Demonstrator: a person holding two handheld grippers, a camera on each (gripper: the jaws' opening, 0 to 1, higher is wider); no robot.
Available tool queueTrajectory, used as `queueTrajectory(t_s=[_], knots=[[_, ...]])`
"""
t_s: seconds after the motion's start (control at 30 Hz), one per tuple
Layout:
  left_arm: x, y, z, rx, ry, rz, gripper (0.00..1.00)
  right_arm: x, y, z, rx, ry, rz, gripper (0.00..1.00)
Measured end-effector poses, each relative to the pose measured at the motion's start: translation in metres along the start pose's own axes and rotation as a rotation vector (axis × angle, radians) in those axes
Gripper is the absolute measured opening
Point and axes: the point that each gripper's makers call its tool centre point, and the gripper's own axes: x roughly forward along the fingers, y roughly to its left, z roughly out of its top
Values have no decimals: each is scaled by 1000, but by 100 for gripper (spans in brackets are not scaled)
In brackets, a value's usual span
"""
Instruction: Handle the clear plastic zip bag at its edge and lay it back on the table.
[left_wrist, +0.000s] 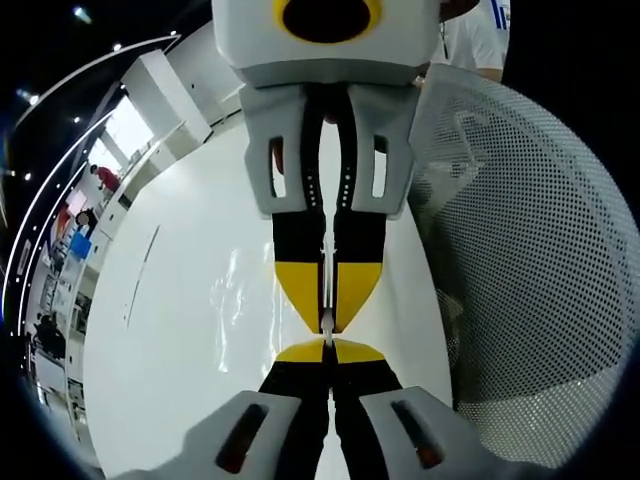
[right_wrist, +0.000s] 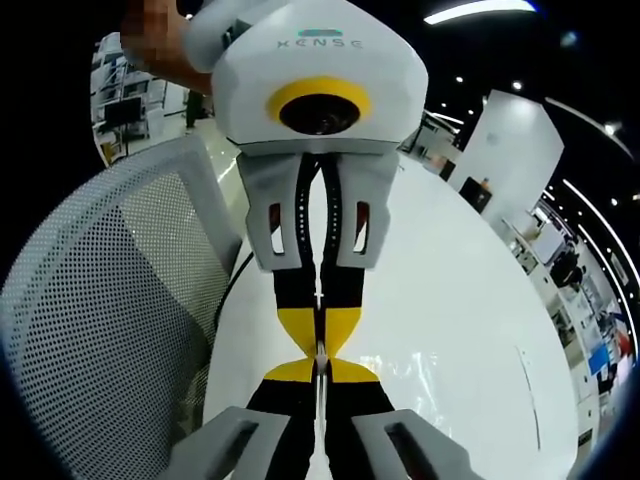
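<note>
Left gripper view: zip bag (left_wrist: 235, 300) hung as clear glinting film over white table (left_wrist: 170, 380), its edge pinched between left claw (left_wrist: 327, 350) and right claw (left_wrist: 326, 322), tips meeting nose to nose. Both clenched on bag. Handling underway, laying left. Mesh chair (left_wrist: 530, 270) crowded 1 side; table wide open opposite.

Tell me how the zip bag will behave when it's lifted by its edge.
Likely floppy: the bag shows as wrinkled glints over the table, so it should sag and drape. Probably very light, since it looks empty. Possibly slippery: the film is glossy, and the left gripper and right gripper seem to pinch just a thin strip.
</note>
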Motion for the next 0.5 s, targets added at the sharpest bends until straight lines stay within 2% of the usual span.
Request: queueTrajectory(t_s=[0.5], knots=[[0, 0, -1, -1, 1, -4, 0, -1, 1, -1, 8, 0, 2, 0]])
